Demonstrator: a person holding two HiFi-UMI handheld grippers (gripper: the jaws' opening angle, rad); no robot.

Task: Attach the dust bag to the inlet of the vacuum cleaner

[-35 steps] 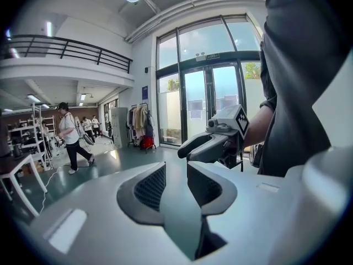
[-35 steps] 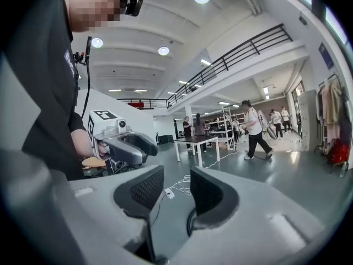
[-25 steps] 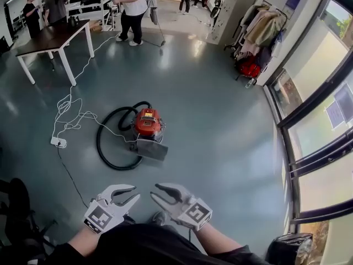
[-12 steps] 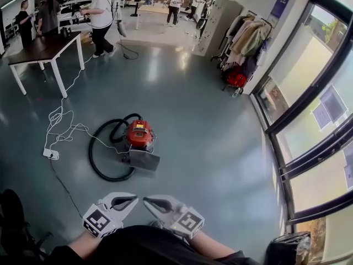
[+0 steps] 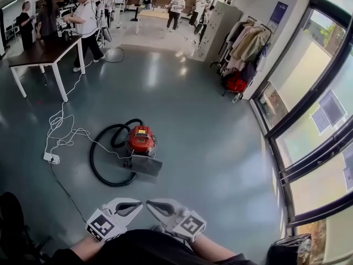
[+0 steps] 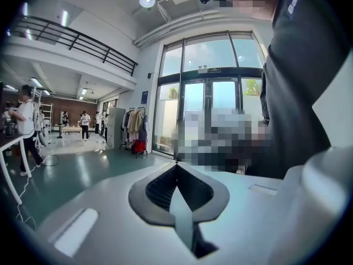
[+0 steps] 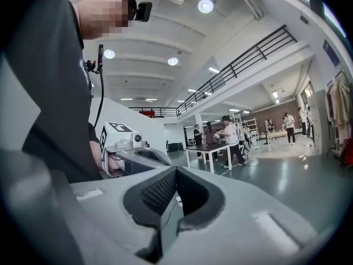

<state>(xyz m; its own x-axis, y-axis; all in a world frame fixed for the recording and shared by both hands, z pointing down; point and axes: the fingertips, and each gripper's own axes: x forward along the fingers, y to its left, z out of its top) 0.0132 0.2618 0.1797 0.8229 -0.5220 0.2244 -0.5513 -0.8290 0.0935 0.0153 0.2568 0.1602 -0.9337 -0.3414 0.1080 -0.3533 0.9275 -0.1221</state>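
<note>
Both of your tongs are pressed together with nothing in them. The left tongs [image 5: 139,205] and the right tongs [image 5: 149,204] sit low in the head view, right in front of your body, tips aimed at each other and very close, though I can't tell if they actually touch. Each gripper view shows its dark pads meeting at the tip with only the room behind them. The red vacuum cleaner [image 5: 142,139] is out on the green floor [image 5: 215,148], well apart from both tongs. Its black hose [image 5: 98,167] loops round on its left side. The dust bag [image 5: 144,165] looks to be the flat grey piece lying on the floor right against the near side of the vacuum cleaner — whether it's hooked on, can't say from here. A white cable [image 5: 66,134] snakes from the machine to a power strip [image 5: 51,158] on the floor. Farther back on the left there's a dark-topped bench [image 5: 41,48] with people [image 5: 85,21] standing around it, and a coat rack [image 5: 242,43] stands by the windows [image 5: 309,126] on the right.
</note>
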